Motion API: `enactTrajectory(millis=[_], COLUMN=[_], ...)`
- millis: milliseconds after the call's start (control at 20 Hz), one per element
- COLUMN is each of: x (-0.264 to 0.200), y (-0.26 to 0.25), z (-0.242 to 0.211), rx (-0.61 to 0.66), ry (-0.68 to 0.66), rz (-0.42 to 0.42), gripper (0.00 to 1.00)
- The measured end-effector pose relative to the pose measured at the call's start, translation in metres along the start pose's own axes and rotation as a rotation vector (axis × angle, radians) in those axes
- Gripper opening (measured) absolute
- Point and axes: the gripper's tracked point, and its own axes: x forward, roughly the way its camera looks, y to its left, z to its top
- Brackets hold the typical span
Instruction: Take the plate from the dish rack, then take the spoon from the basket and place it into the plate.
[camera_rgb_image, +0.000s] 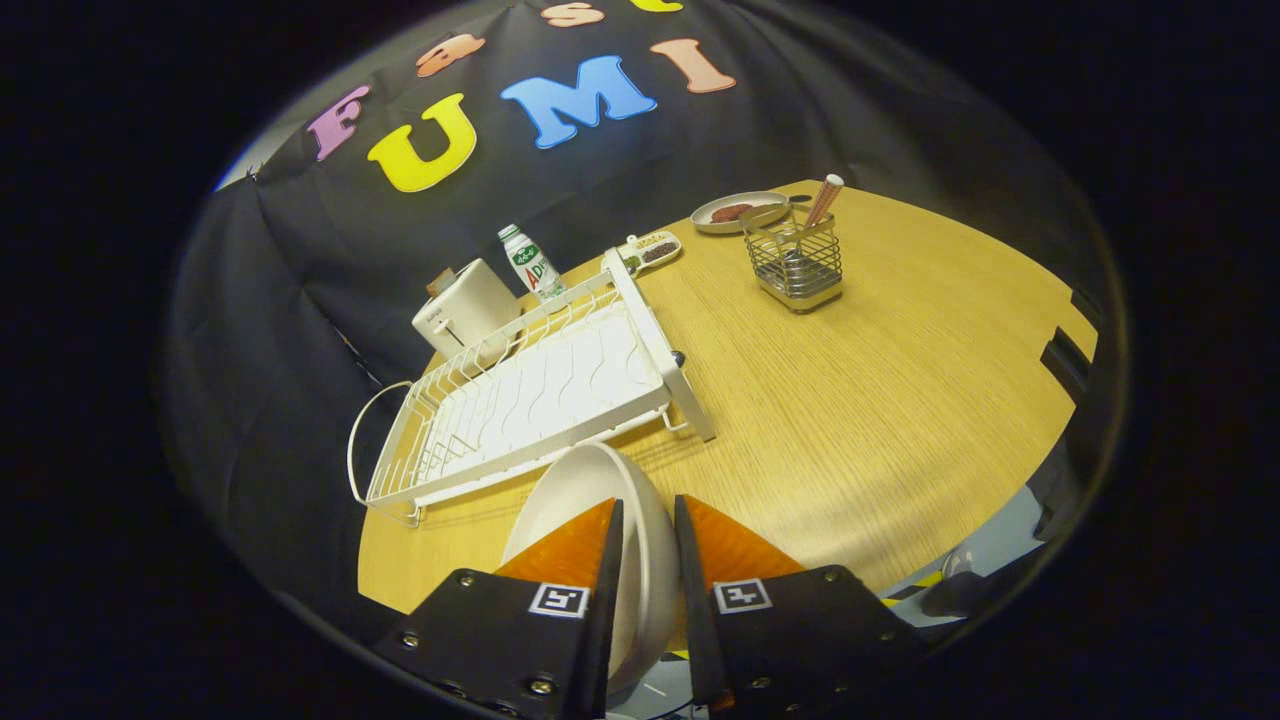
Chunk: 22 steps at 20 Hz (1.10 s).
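Clamped in my gripper (648, 545), both fingers pressing its rim from either side, the white plate (575, 490) stands on edge between them, round and glossy, its hollow face turned toward the dish rack (540, 385). That white wire rack lies just beyond the plate on the wooden table (850, 400). Farther off, a wire basket (797, 265) holds the spoon (795, 262), its bowl dim behind the mesh, near a small dish (738, 211) with something brown in it.

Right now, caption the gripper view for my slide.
Gripper shut on white plate, held on edge above the table beside the rack.
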Motion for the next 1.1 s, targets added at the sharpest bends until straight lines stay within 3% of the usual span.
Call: enactTrajectory(millis=[550,1100], x=[-0.006,-0.003], y=[-0.009,-0.087], z=[0.052,0.171], rx=[-0.023,0.027], ry=[-0.106,-0.321], rz=[-0.031,-0.214], gripper=[0.32,0.32])
